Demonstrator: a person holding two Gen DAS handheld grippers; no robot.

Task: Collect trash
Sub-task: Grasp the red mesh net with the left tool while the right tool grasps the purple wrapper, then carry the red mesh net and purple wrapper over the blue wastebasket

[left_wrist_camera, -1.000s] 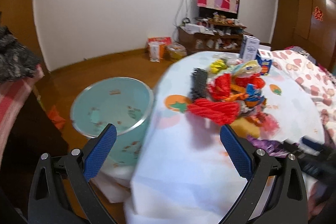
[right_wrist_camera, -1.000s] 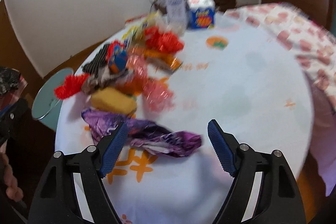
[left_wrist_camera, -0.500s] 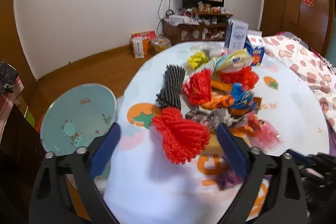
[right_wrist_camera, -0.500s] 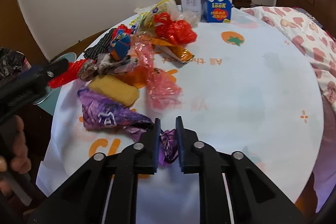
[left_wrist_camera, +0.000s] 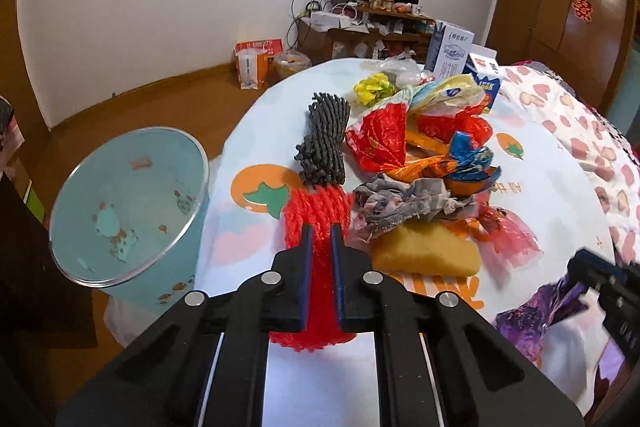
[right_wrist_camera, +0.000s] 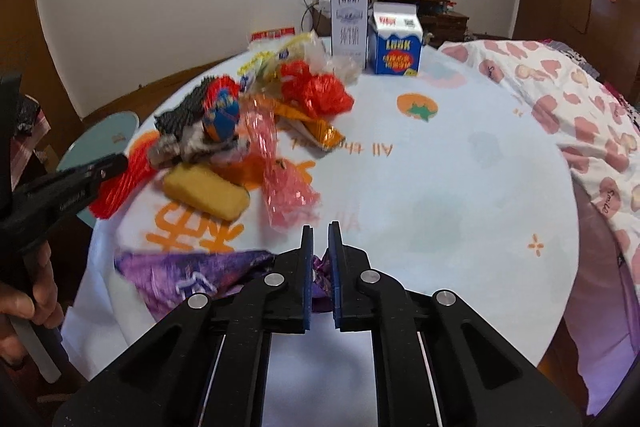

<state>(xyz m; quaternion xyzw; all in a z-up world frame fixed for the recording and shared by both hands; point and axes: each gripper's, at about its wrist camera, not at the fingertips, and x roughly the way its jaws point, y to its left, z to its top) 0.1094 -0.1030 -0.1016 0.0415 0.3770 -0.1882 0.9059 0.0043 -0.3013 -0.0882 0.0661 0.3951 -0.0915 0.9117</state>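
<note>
My left gripper [left_wrist_camera: 320, 239] is shut on a red foam fruit net [left_wrist_camera: 316, 211] at the table's near left edge. It shows from the side in the right wrist view [right_wrist_camera: 116, 163]. My right gripper [right_wrist_camera: 320, 243] is shut on a purple foil wrapper [right_wrist_camera: 188, 275], which also shows in the left wrist view [left_wrist_camera: 536, 315]. A pile of trash lies on the round table [right_wrist_camera: 440, 179]: a black foam net [left_wrist_camera: 324, 139], red wrappers [left_wrist_camera: 380, 139], a grey rag [left_wrist_camera: 404, 203], a yellow sponge [left_wrist_camera: 428, 255] and pink cellophane [right_wrist_camera: 284, 187]. A light blue bin [left_wrist_camera: 124, 207] stands left of the table.
Two cartons, white [right_wrist_camera: 349, 23] and blue [right_wrist_camera: 396, 43], stand at the table's far side. A heart-patterned cloth [right_wrist_camera: 580, 99] lies to the right. A cluttered shelf [left_wrist_camera: 372, 23] and bags [left_wrist_camera: 256, 63] stand by the far wall.
Both grippers were open a second ago. The right one shut on the purple wrapper and drew it nearer. The left one moved onto the table and shut on the red net.
</note>
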